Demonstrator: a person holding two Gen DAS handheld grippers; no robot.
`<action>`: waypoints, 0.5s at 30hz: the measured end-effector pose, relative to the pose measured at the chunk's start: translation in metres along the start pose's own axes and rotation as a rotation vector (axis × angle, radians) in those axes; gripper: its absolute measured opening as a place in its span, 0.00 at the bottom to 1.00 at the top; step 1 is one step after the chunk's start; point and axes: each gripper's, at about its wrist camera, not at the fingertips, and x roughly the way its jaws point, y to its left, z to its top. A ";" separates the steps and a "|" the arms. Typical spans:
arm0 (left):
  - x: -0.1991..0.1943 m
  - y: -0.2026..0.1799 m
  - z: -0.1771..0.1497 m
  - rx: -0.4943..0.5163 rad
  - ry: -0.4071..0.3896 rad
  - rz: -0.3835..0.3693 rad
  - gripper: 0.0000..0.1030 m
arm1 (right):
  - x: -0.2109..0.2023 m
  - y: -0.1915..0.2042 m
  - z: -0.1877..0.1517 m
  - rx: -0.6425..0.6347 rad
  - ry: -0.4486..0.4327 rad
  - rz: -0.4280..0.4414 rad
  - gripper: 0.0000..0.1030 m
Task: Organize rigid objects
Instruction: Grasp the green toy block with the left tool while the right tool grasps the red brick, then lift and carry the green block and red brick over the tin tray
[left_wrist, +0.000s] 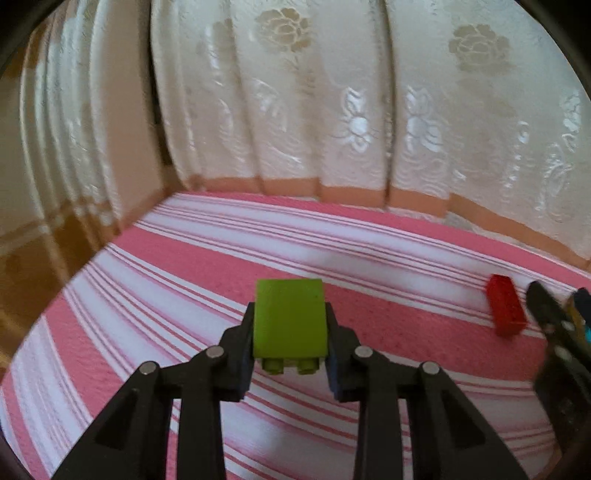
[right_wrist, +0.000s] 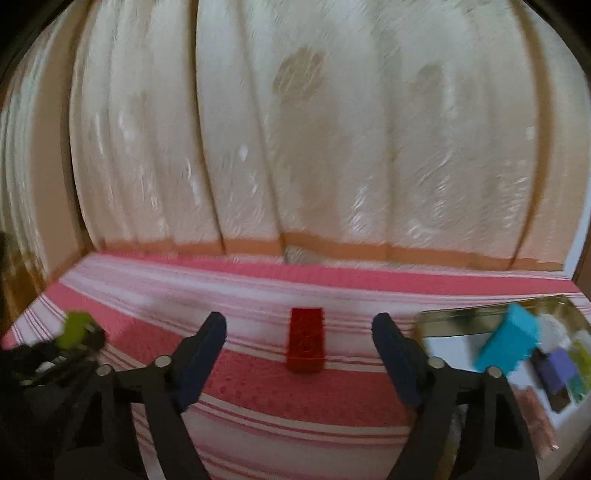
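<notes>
My left gripper (left_wrist: 290, 325) is shut on a lime green brick (left_wrist: 290, 319), held above the pink and white striped cloth (left_wrist: 184, 280) with its studs toward the camera. A red brick (left_wrist: 505, 304) lies on the cloth to the right, beside the other gripper. In the right wrist view the same red brick (right_wrist: 306, 339) lies on the cloth just ahead of my right gripper (right_wrist: 299, 325), whose jaws stand wide apart and do not touch it. The left gripper with the green brick (right_wrist: 75, 329) shows blurred at the left edge.
A box (right_wrist: 480, 319) with a shiny lid at the right holds several bricks, among them a cyan one (right_wrist: 511, 341) and a purple one (right_wrist: 556, 369). A cream floral curtain (left_wrist: 332, 110) hangs behind the table's far edge. The floor (left_wrist: 33, 258) lies beyond the left edge.
</notes>
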 end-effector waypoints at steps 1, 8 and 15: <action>0.002 0.001 0.001 -0.002 0.006 0.003 0.30 | 0.008 0.002 0.002 0.002 0.031 0.005 0.73; 0.013 0.001 0.000 -0.023 0.050 -0.006 0.30 | 0.060 0.000 0.004 0.050 0.244 0.012 0.69; 0.016 0.001 -0.001 -0.026 0.076 -0.016 0.30 | 0.075 -0.002 -0.005 0.026 0.343 0.006 0.34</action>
